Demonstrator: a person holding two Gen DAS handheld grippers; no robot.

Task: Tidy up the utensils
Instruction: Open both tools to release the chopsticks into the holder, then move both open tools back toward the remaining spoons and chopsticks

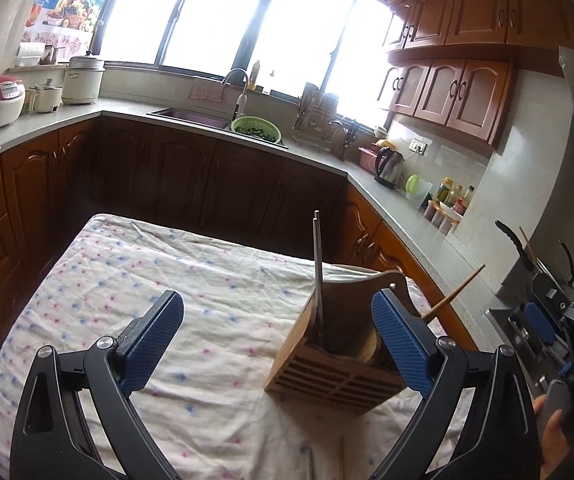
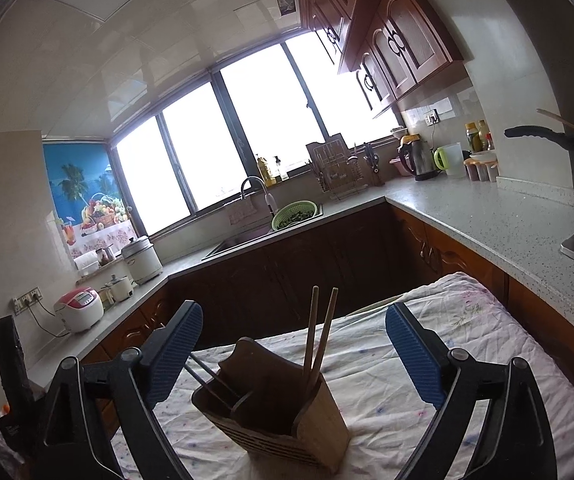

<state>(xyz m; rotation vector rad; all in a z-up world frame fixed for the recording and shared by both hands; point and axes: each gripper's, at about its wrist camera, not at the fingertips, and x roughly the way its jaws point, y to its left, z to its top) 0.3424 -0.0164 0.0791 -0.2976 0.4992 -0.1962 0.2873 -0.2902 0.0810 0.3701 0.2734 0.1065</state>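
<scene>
A wooden utensil holder stands on the cloth-covered table. A pair of metal chopsticks stands upright in it, and a wooden chopstick leans out to the right. My left gripper is open just short of the holder, with nothing between its blue pads. Two more utensil ends lie on the cloth at the bottom edge. In the right wrist view the holder carries two wooden chopsticks and the metal chopsticks leaning left. My right gripper is open above the holder and holds nothing.
The right gripper, held by a hand, shows at the right edge of the left wrist view. Beyond the table runs a grey counter with a sink, green colander, kettle and a pan on the stove.
</scene>
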